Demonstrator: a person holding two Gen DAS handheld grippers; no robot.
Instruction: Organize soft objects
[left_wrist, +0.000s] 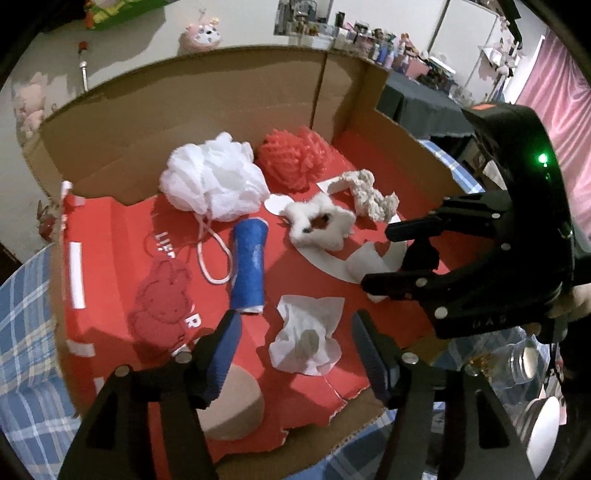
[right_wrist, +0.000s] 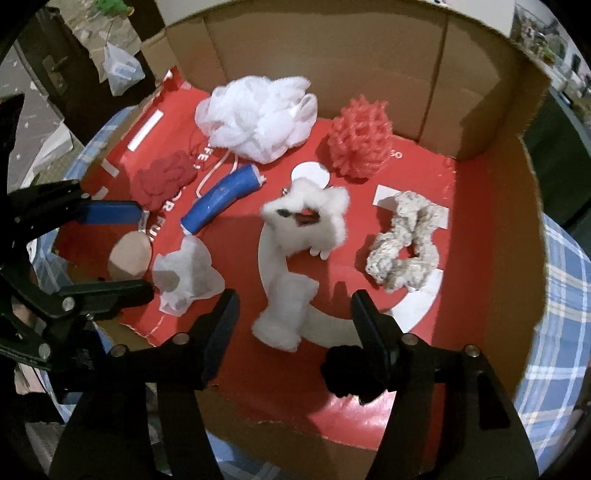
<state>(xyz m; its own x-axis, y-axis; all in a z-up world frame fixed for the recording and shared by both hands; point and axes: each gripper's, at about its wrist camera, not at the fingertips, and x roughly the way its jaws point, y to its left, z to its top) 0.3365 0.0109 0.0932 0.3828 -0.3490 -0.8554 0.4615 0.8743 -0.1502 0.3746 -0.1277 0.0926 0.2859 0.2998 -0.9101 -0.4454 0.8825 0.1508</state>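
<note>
Fluffy white toy (right_wrist: 295, 266) lies between the right gripper (right_wrist: 291, 328) fingers, long way pointing away. Both right and left gripper (left_wrist: 295, 343) fingers are spread, holding nothing.

Tan sponge (left_wrist: 236, 406) partly hidden behind left gripper (left_wrist: 295, 354).

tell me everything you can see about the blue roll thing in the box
The blue roll is a short tube of blue cloth-like material, slightly bent, with white showing at both ends and a few pale scuffs along its side. It lies flat on the red floor of the cardboard box, below the white mesh puff, whose cord loop lies alongside it. Neither gripper touches it.
</note>
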